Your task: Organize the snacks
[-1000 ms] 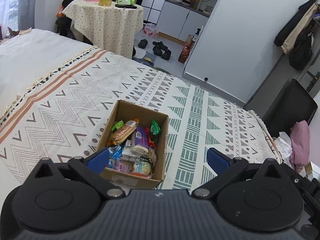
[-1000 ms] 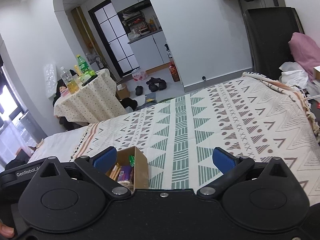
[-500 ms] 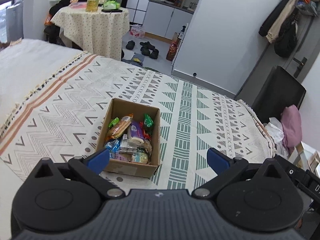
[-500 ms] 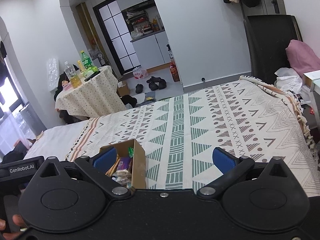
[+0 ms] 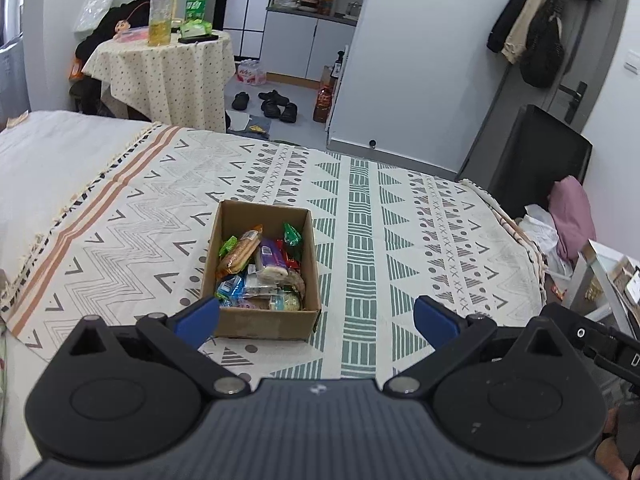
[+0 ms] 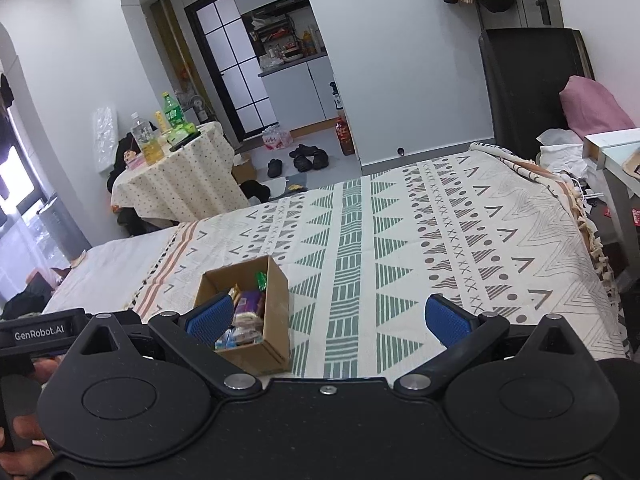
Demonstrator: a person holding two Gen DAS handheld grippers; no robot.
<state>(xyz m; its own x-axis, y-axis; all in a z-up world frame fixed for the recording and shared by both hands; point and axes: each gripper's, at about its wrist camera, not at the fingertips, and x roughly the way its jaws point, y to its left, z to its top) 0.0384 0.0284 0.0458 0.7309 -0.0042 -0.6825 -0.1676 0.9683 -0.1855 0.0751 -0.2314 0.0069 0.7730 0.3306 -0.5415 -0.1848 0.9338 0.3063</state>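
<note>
An open cardboard box (image 5: pixel 266 322) full of wrapped snacks (image 5: pixel 260 272) sits on the patterned bedspread (image 5: pixel 400 248). In the left wrist view it lies just beyond my left blue pad. My left gripper (image 5: pixel 316 318) hangs open above the near edge of the bed, nothing between its fingers. In the right wrist view the same box (image 6: pixel 276 320) shows at lower left, partly hidden behind a blue pad. My right gripper (image 6: pixel 328 318) is open too and empty, held to the right of the box.
A round table (image 5: pixel 168 68) with bottles stands beyond the bed at the left. Shoes (image 5: pixel 272 104) lie on the floor by the kitchen doorway. A black chair (image 5: pixel 524 160) and a pink cushion (image 5: pixel 572 216) sit at the right bedside. A hand (image 6: pixel 24 436) holds the other gripper.
Both grippers have pulled back and up from the box, so it looks smaller and farther. Both stay open and the box has not moved.
</note>
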